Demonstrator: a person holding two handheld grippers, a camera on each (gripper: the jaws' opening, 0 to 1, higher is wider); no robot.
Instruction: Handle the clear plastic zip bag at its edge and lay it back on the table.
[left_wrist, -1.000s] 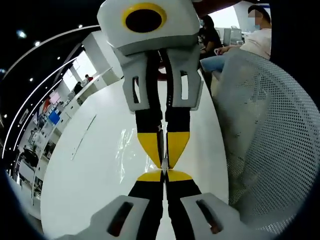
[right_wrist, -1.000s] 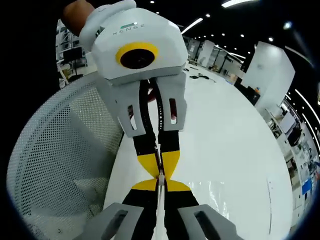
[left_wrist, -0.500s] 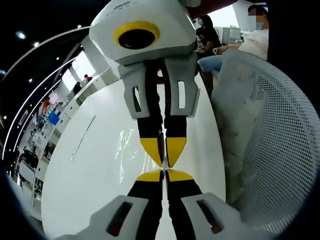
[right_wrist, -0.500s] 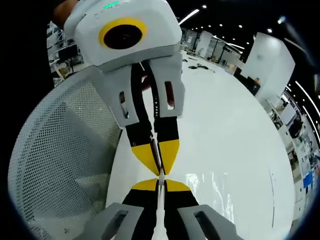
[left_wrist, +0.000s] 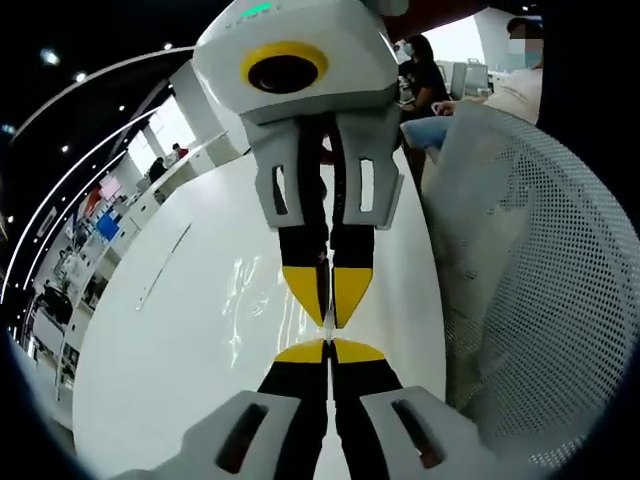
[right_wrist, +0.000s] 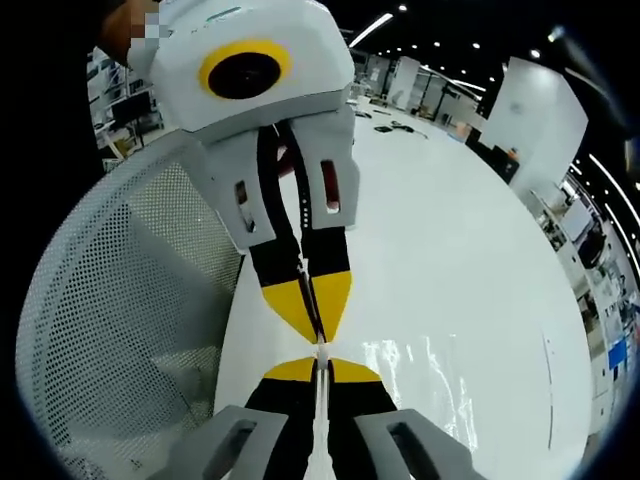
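The clear plastic zip bag (left_wrist: 252, 300) shows as faint shiny creases over the white table (left_wrist: 160, 370). My left gripper (left_wrist: 328, 346) rises from the bottom of the left gripper view, its yellow-tipped jaws pressed together on the bag's edge. My right gripper (left_wrist: 328, 318) comes down from the top of that view, tip to tip with it, also shut. In the right gripper view my right gripper (right_wrist: 320, 364) pinches a thin pale strip of the bag (right_wrist: 425, 372). My left gripper (right_wrist: 319, 336) meets it from above, jaws together.
A white mesh chair back (left_wrist: 525, 290) stands close beside the grippers, also seen as the chair back (right_wrist: 125, 340). The long white table (right_wrist: 455, 240) runs away with small items (right_wrist: 395, 125) at its far end. Seated people (left_wrist: 500, 85) are beyond the chair.
Both grippers stay shut and tip to tip on the bag edge. The views have shifted slightly, and the bag's shiny creases sit a little differently.
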